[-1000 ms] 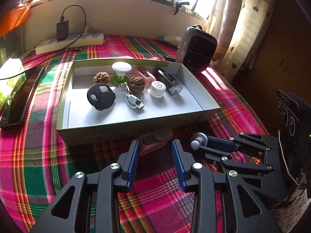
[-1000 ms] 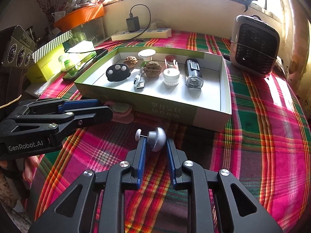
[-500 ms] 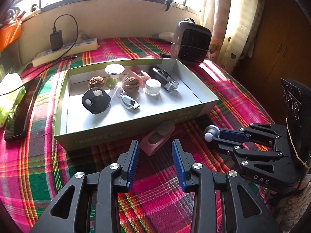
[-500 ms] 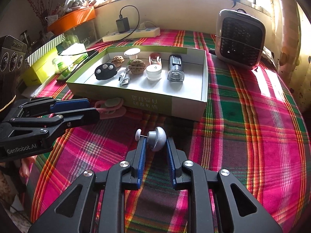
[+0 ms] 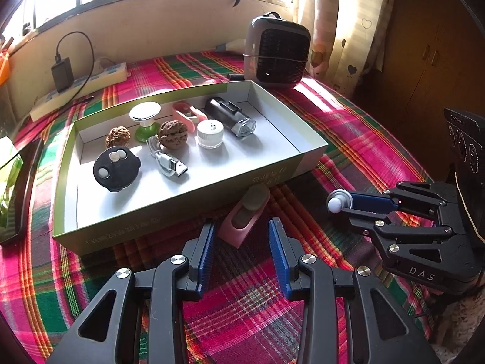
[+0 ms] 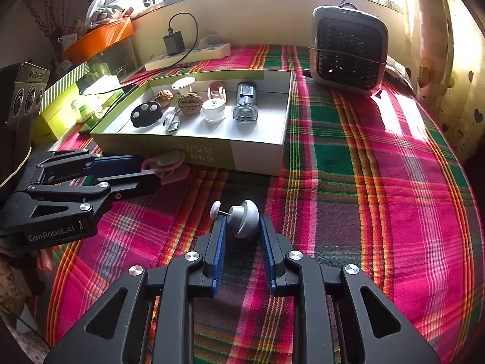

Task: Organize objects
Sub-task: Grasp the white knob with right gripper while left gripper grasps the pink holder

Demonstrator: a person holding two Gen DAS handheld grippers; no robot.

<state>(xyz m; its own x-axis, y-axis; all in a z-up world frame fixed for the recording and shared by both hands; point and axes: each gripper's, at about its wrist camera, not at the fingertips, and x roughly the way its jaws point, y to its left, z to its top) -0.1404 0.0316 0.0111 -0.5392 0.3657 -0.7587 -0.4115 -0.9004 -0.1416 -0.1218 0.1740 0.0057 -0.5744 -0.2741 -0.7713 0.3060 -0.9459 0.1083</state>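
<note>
Plaid cloth (image 6: 379, 166) fills both views, with an open box (image 5: 306, 148) in the upper middle. Only the right wrist view shows the orange bin (image 6: 100, 38) at upper left; only the left wrist view shows the wooden cabinet (image 5: 436, 60) at upper right. Both grippers slope downward toward the cloth. The right gripper (image 6: 241, 227) has a grey knob (image 6: 245, 221) between its jaws, which are opening; its pin and small white head point toward frame left. The left gripper (image 5: 241, 236) stands spread, with a pink clip (image 5: 245, 218) just beyond its tips, lying against the box's front wall, its long axis running toward upper right.
</note>
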